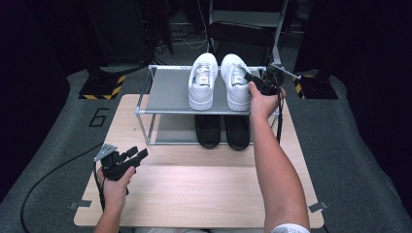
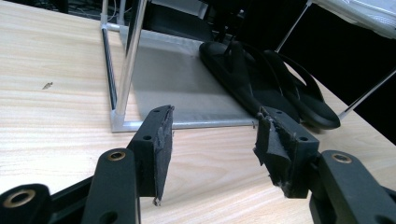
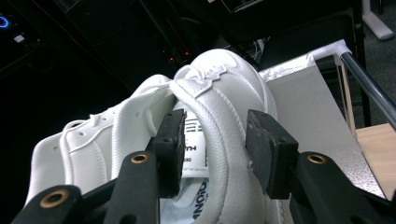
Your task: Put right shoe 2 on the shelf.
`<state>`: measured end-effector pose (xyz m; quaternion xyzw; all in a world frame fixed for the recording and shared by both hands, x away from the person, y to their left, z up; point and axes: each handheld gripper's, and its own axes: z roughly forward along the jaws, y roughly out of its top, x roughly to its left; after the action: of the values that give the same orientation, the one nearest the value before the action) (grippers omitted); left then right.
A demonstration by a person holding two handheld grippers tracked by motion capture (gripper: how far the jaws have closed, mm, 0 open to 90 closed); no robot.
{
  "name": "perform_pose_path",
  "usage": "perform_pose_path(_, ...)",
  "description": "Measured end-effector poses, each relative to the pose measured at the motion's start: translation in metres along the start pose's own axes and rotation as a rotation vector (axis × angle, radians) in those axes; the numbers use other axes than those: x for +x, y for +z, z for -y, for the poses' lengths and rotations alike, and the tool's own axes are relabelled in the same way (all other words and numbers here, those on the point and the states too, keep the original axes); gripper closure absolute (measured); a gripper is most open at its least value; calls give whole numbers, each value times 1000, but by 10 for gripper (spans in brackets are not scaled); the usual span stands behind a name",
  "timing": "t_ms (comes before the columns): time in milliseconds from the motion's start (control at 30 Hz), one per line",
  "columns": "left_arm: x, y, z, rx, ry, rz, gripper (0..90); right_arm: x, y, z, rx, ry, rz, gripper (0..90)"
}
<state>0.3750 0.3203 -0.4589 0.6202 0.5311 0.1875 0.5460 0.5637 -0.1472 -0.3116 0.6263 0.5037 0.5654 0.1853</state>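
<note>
While the right gripper (image 3: 212, 149) straddles the collar of the right white sneaker (image 1: 236, 80) on the rack's top shelf (image 1: 167, 94), jaws released, draw it straight back. The left gripper (image 1: 138, 156) waits open over the table (image 1: 204, 189).

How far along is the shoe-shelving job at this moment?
Mostly done, it seems. Both white lace-up sneakers stand side by side on the top shelf of the metal-framed shoe rack, and the black flip-flop sandals sit on its lower shelf. In hand: the right gripper straddles the right sneaker's collar, jaws apart, apparently letting go. Left: withdrawing it. The left gripper is open and empty.
</note>
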Motion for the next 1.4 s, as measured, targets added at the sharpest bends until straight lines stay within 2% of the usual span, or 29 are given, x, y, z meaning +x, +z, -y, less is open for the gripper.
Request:
perform_pose_path(200, 2, 1, 1, 5, -4, -5, 449, 2, -8, -1, -3, -21, -17, 518)
perform_pose_path(267, 1, 1, 1, 9, 0, -6, 444, 2, -15, -1, -24, -39, -24, 479)
perform_pose_path(367, 0, 2, 2, 10, 1, -2, 439, 2, -19, -1, -34, -39, -42, 459)
perform_pose_path(433, -1, 4, 2, 15, 13, 0, 433, 1, -25, 2, -48, -75, -50, 434)
perform_pose_path(633, -1, 5, 4, 28, 10, -1, 430, 2, -37, 5, -43, -112, -79, 413)
perform_pose_path(733, -1, 6, 4, 30, 13, -3, 425, 3, -45, 7, -38, -165, -88, 400)
perform_pose_path(833, 0, 6, 4, 20, 13, -10, 421, 5, -51, 8, -39, -175, -98, 393)
perform_pose_path(867, 1, 5, 4, 16, 7, -13, 419, 7, -59, 9, -42, -209, -111, 386)
perform_pose_path(900, 1, 5, 4, 16, 7, -13, 417, 7, -59, 9, -42, -209, -111, 386)
perform_pose_path(933, 1, 5, 3, 14, 8, -16, 416, 9, -66, 11, -37, -243, -123, 381)
perform_pose_path(1033, 2, 3, 3, 17, 3, -18, 414, 11, -72, 14, -29, -256, -139, 381)
perform_pose_path(1133, 3, 3, 3, 10, 5, -24, 414, 14, -86, 22, -17, -299, -167, 381)
perform_pose_path(1200, 3, 2, 3, 10, 6, -25, 414, 16, -92, 27, -6, -302, -192, 380)
perform_pose_path(1333, 3, 2, 3, 13, 7, -27, 413, 18, -100, 34, 4, -308, -211, 381)
perform_pose_path(1400, 2, 2, 3, 19, 8, -26, 413, 18, -105, 44, 6, -310, -224, 381)
